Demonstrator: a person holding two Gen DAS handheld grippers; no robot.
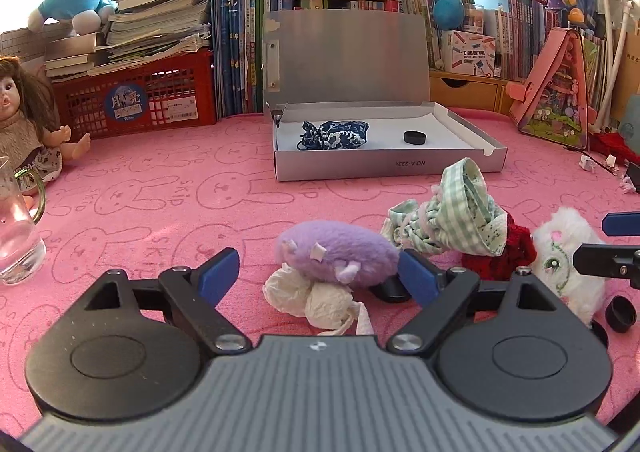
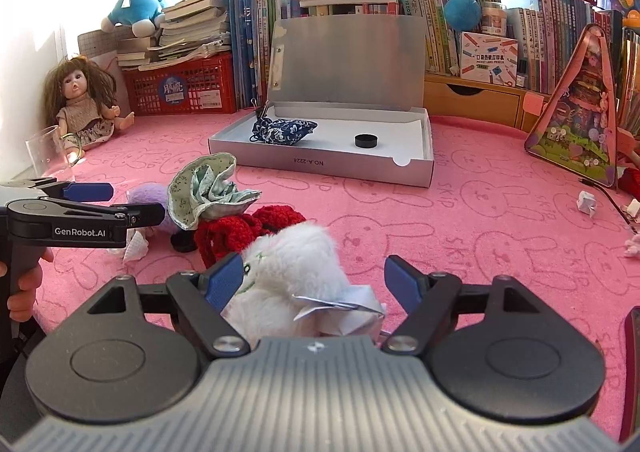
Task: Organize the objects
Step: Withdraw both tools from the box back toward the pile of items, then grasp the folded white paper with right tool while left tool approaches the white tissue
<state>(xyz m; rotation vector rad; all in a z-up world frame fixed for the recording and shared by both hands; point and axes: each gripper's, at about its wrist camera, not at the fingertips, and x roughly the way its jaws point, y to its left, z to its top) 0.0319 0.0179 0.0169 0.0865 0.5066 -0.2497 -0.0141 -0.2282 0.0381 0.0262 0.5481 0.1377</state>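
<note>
My left gripper [image 1: 320, 278] is open low over the pink mat, with a purple plush [image 1: 340, 260] between its fingers and no pad pressing on it. A crumpled tissue [image 1: 308, 296] lies just in front of the plush. My right gripper [image 2: 314, 284] is open around a white fluffy plush [image 2: 296, 264]; the left pad brushes its fur and the right pad stands apart. A green checked cloth bundle [image 1: 456, 211] and a red knitted piece [image 2: 240, 228] lie between the two plushes. Farther back, the open grey box [image 1: 384, 165] holds a blue floral pouch [image 1: 334, 135] and a black cap [image 1: 414, 137].
A glass jug [image 1: 16, 244] and a doll [image 1: 24, 131] are at the left. A red crate [image 1: 140, 99], books and plush toys line the back. At the right stand a pink triangular toy house [image 2: 576, 131] and paper scraps [image 2: 586, 203]. Another black cap [image 1: 622, 316] lies beside the white plush.
</note>
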